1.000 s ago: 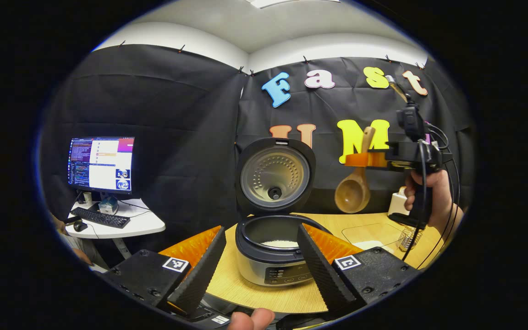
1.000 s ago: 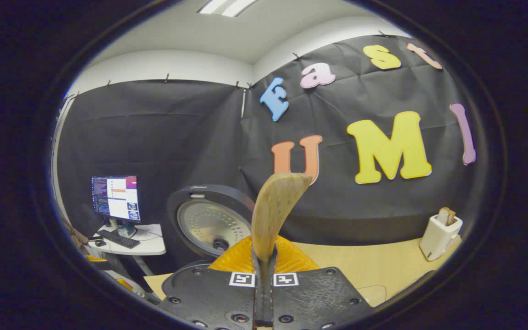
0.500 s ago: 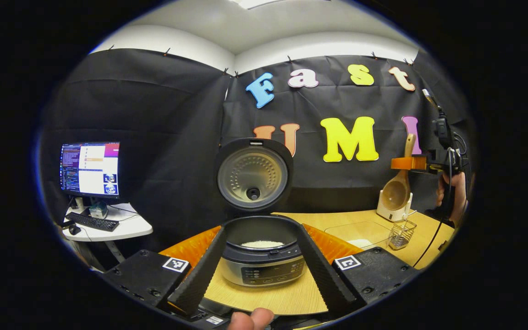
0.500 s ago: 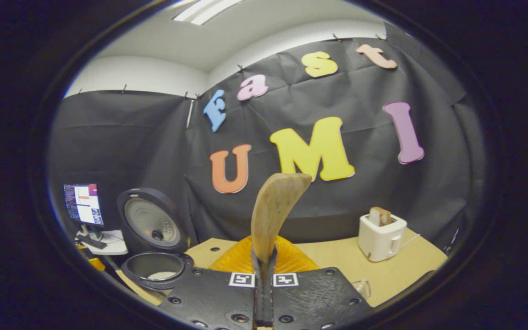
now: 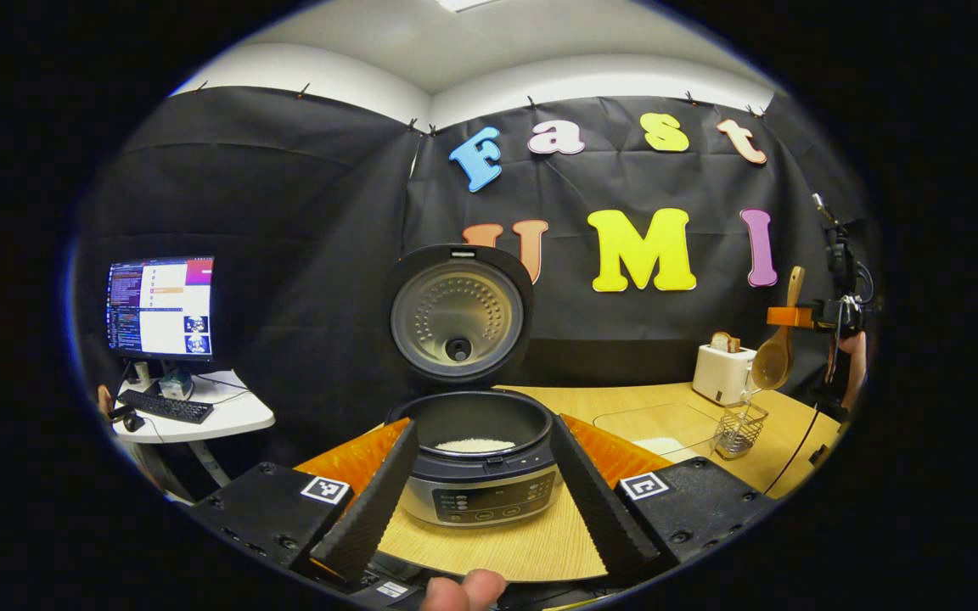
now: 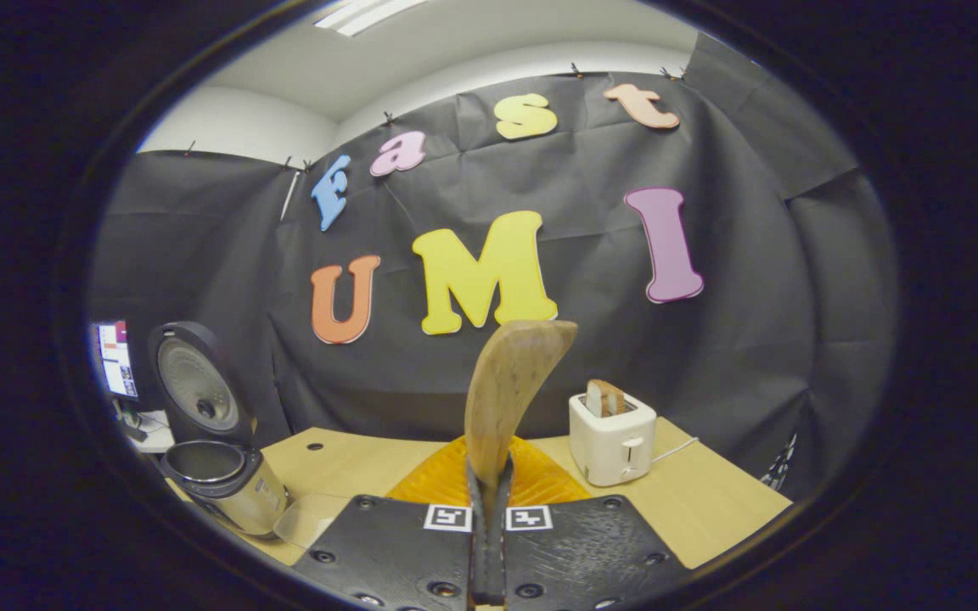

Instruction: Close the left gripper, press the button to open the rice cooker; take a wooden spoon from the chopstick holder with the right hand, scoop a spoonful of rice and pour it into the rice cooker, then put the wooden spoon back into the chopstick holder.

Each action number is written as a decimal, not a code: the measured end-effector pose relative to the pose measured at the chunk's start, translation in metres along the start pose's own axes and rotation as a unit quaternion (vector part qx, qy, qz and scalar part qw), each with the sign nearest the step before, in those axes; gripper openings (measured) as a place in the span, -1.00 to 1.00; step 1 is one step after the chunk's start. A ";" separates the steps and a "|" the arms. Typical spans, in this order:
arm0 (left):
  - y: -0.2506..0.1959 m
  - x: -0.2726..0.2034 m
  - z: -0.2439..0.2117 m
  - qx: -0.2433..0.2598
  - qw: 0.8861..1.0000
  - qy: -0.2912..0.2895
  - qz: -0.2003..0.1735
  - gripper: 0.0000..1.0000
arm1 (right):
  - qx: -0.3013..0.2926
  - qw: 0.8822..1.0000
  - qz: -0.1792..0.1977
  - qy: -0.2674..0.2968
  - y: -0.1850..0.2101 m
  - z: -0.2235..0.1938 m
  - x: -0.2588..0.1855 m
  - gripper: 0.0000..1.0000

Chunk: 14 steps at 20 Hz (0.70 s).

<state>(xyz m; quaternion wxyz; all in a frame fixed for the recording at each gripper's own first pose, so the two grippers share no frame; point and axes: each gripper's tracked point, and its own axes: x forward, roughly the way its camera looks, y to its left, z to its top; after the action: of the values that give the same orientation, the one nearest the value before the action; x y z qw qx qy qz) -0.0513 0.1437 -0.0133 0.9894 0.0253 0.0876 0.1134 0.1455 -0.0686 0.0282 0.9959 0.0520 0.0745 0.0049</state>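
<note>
Wooden spoon (image 6: 506, 382): judged light, rigid, dry wood, so not slippery and not fragile. The handle is flat and narrow, the best place to grip; I have it there. In the right gripper view my right gripper (image 6: 489, 543) has its two fingers together with the handle clamped between them, and the handle end stands up just above the fingertips. In the left gripper view the spoon (image 5: 773, 361) hangs bowl-down from that gripper (image 5: 795, 316), with the bowl looking empty.

Position: the spoon bowl hangs above the chopstick holder (image 5: 739, 428), a small wire basket on the tabletop (image 5: 625, 407), near the white toaster (image 5: 720, 373). I cannot tell whether the bowl is directly over the holder's mouth or a little behind it. The holder is light mesh and could tip if the spoon catches its rim, so a straight, slow descent seems wise.

Rice cooker (image 5: 476, 462): lid up, white rice lying in the pot. It sits well apart from the spoon, between the fingers of my left gripper (image 5: 480, 501), which are spread apart and grip nothing.

Judgement: rice is delivered; returning the spoon to the holder remains.
</note>
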 end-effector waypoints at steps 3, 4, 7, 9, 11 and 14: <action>0.004 0.001 -0.003 -0.002 1.000 0.007 0.003 0.99 | 0.012 1.000 -0.013 0.013 -0.015 -0.021 0.015 -1.00; 0.005 0.001 -0.005 -0.002 1.000 0.010 0.004 0.99 | 0.021 1.000 -0.014 0.013 -0.017 -0.025 0.020 -1.00; 0.005 0.001 -0.003 -0.002 1.000 0.007 0.004 0.99 | 0.025 0.999 -0.028 0.014 -0.031 -0.042 0.036 -1.00; 0.002 0.000 -0.002 -0.003 1.000 0.006 0.001 0.99 | 0.022 0.999 -0.044 0.015 -0.042 -0.053 0.044 -0.99; 0.004 0.000 -0.003 0.000 1.000 0.006 0.002 0.99 | 0.030 0.998 -0.048 0.019 -0.046 -0.066 0.051 -1.00; 0.005 0.000 -0.004 0.000 1.000 0.008 0.004 0.99 | 0.038 0.997 -0.057 0.033 -0.055 -0.087 0.061 -0.99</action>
<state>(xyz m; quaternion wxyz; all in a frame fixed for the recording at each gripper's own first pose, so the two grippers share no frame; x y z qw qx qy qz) -0.0527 0.1485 -0.0171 0.9882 0.0245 0.0955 0.1174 0.1928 -0.1130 -0.0722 0.9888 0.0849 0.1107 -0.0531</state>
